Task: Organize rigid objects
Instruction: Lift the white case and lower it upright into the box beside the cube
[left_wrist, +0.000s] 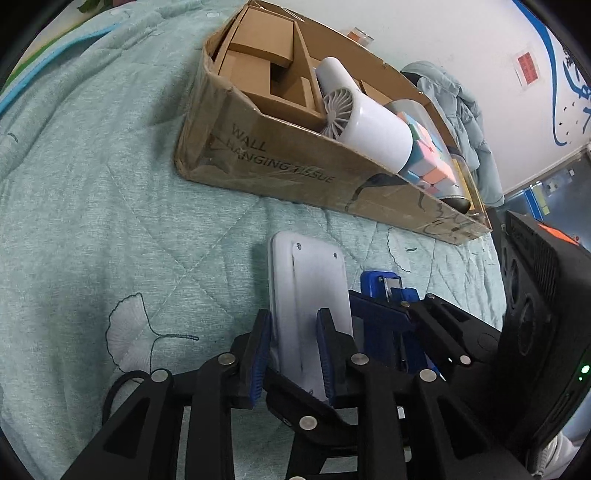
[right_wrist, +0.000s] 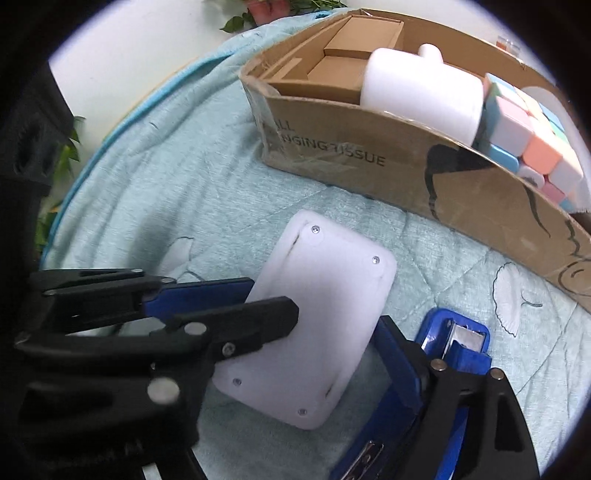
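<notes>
Open quilt (left_wrist: 92, 192) to the left of the cardboard box (left_wrist: 280, 162): bare, room to pass

Box blocks the far side, its long printed wall facing the grippers. Left compartments packed with small brown cartons (left_wrist: 258, 66); middle taken by a white fan-ended appliance (left_wrist: 365, 122); right end filled with a pastel cube (right_wrist: 532, 136). Little free room inside

Between box wall and grippers a narrow strip of quilt, partly taken by the white plate (right_wrist: 325, 317) clamped on edge in the left gripper (left_wrist: 293, 354)

Just right of the plate a blue stapler (right_wrist: 458, 339), with the right gripper (left_wrist: 406, 310) spread about it

Far right in the left wrist view: black device (left_wrist: 532, 295), closing that side
</notes>
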